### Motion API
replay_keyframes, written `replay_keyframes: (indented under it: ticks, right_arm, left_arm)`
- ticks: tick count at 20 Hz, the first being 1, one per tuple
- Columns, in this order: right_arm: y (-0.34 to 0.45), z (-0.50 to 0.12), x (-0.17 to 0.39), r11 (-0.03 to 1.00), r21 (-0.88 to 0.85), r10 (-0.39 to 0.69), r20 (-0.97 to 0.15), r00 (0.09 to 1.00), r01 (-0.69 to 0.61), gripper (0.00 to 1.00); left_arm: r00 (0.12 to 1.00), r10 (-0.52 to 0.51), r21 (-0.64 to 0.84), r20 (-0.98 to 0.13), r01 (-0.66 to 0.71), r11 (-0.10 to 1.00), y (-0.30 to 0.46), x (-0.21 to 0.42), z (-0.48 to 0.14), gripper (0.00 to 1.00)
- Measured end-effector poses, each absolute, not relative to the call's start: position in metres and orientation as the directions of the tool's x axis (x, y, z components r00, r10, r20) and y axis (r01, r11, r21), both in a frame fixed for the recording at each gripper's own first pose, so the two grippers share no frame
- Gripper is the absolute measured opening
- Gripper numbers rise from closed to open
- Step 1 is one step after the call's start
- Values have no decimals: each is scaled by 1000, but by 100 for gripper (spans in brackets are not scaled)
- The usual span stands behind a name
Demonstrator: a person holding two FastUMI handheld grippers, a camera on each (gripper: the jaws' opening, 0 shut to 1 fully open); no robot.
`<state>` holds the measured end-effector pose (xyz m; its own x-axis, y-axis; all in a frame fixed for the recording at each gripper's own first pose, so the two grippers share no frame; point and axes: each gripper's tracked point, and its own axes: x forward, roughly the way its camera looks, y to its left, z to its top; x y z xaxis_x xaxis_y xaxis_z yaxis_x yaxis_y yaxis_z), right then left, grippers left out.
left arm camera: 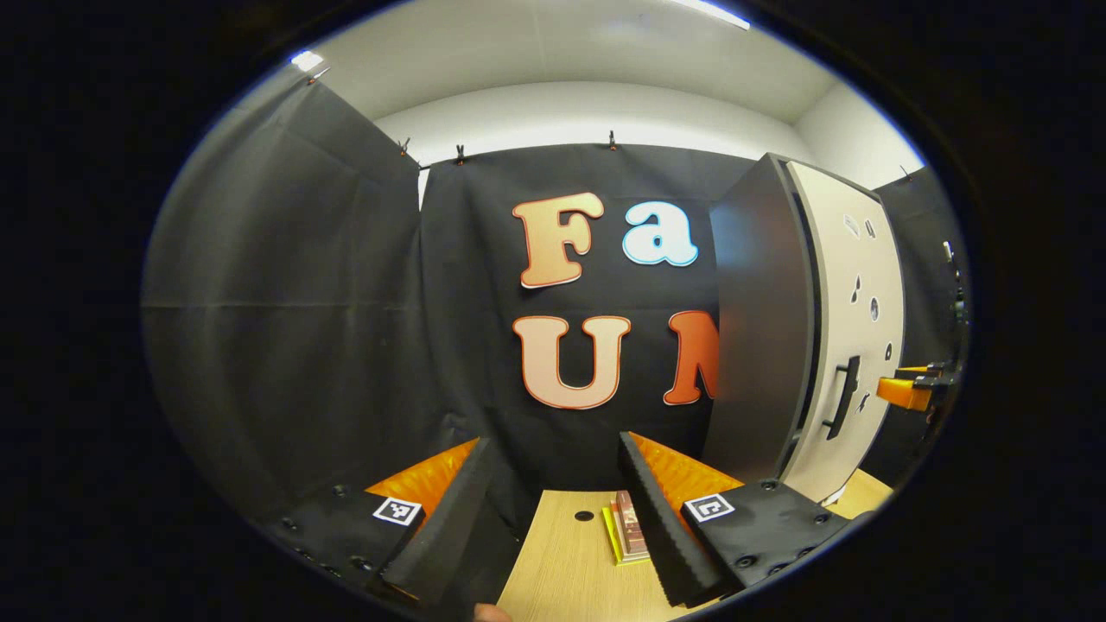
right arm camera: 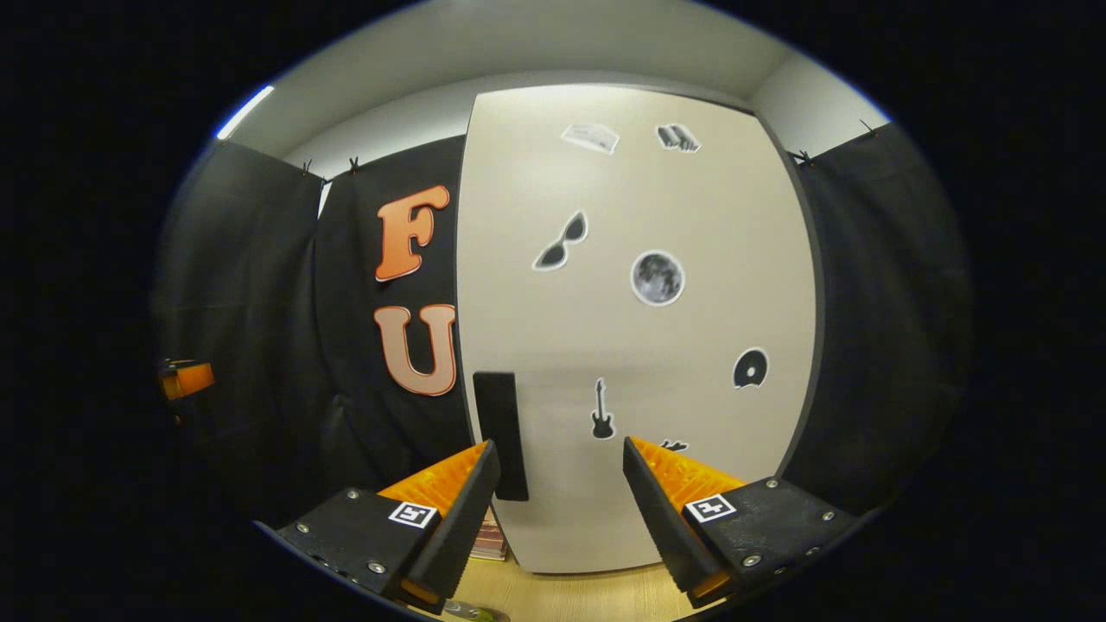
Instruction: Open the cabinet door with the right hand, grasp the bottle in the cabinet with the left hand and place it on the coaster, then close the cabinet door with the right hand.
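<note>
Door still closed; we face the cabinet door point(right arm camera: 639, 328) head-on with the right gripper point(right arm camera: 560, 484), fingers apart and empty. The handle point(right arm camera: 501, 436) sits just left of the gap between them. To open cleanly, we judge we should shift left, straddle the handle, then pull along the hinge arc. Left gripper point(left arm camera: 553, 501) waits, fingers spread, above the table point(left arm camera: 562, 561). Bottle presumably behind the door.

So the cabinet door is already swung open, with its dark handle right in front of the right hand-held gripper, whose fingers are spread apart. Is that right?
Not quite. In the right gripper view the cabinet door is shut, lying flat against its dark frame; it has not been opened yet. The rest holds: the dark handle stands just ahead of the right hand-held gripper, and its fingers are spread apart with nothing between them.
</note>
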<state>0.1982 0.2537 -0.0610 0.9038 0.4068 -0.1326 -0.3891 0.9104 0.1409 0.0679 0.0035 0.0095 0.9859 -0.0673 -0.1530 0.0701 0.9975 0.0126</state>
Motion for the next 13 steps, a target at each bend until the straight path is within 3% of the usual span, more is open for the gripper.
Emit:
replay_keyframes:
  ticks: [5,13]
  right_arm:
    - [230,-37,194,929,112,362,-85,928,-353,89]
    - [182,-7,186,970,27,241,-4,970,-241,89]
  left_arm:
    - [994,-72,49,-77,76,996,4,58,53,95]
    - [997,-62,24,-56,63,998,27,38,82,95]
